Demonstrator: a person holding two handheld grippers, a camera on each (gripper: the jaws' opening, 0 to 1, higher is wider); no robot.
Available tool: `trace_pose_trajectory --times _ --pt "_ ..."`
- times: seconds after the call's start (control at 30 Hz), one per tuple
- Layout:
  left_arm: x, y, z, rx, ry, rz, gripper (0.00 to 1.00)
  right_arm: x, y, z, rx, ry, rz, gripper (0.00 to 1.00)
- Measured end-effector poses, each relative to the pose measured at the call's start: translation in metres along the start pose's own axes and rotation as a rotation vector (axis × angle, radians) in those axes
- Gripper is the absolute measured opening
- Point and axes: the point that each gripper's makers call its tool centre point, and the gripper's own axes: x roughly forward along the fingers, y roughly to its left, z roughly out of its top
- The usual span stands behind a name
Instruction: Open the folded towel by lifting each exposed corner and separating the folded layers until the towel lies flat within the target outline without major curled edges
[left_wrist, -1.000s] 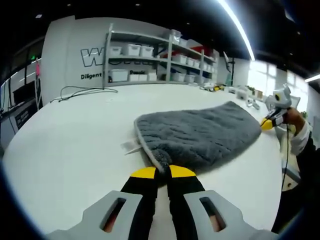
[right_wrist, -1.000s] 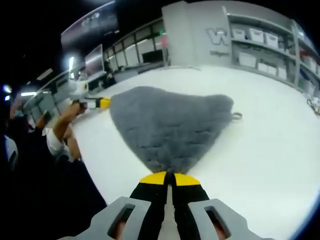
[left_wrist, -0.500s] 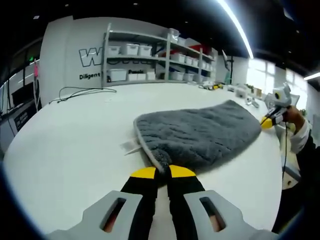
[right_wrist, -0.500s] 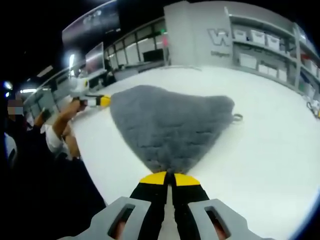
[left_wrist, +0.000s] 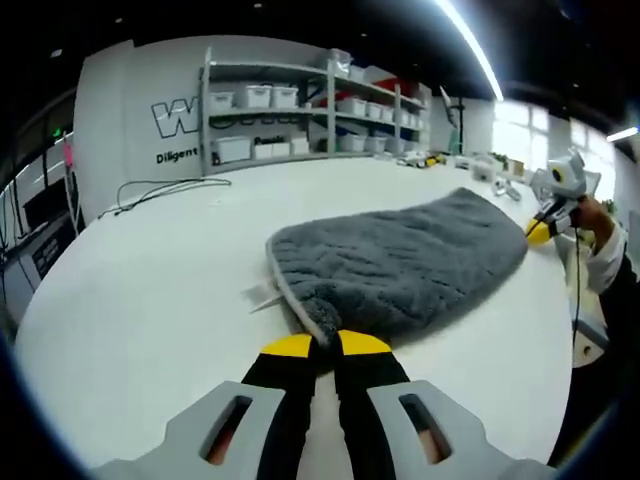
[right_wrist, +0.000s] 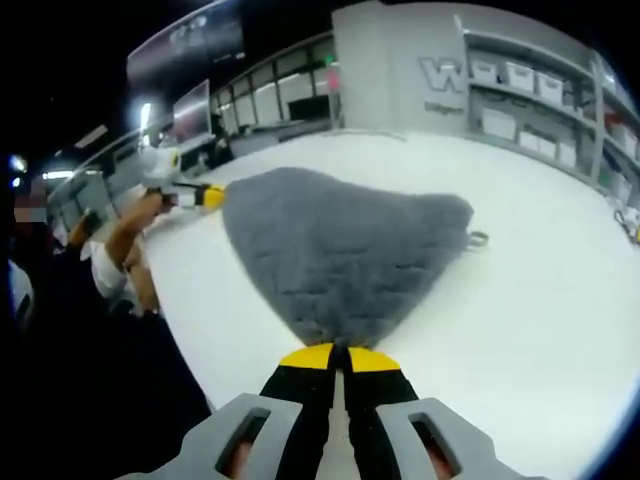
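Note:
A grey fluffy towel (left_wrist: 400, 265) lies spread on the white table (left_wrist: 150, 300), stretched between my two grippers. My left gripper (left_wrist: 326, 345) is shut on the towel's near corner, beside a pale hem and a white label. My right gripper (right_wrist: 338, 352) is shut on another corner of the towel (right_wrist: 340, 250). In the left gripper view the right gripper (left_wrist: 543, 228) shows at the towel's far right end, held by a person's hand. In the right gripper view the left gripper (right_wrist: 205, 195) shows at the far left corner. A hanging loop (right_wrist: 478, 238) sticks out at the towel's right side.
Shelves with white bins (left_wrist: 270, 120) stand behind the table, and a black cable (left_wrist: 160, 185) lies on its far part. Small objects (left_wrist: 480, 168) sit at the far right edge. The person's sleeve and arm (right_wrist: 115, 260) are at the table's left edge, with desks and monitors (right_wrist: 190, 115) behind.
Both grippers stay shut on their corners. The towel looks slightly more drawn out between them, and both views have shifted a little.

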Motion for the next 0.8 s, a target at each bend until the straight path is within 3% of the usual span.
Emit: trace_pose_trajectory --times 0.53,0.8 --pt "0.003 0.001 0.002 0.015 0.008 0.01 0.06 0.0 -0.012 0.007 -0.018 0.009 0.022 0.0" --pt "0.006 0.002 0.004 0.02 0.011 0.017 0.06 0.0 -0.001 0.006 -0.022 0.009 0.03 0.0"
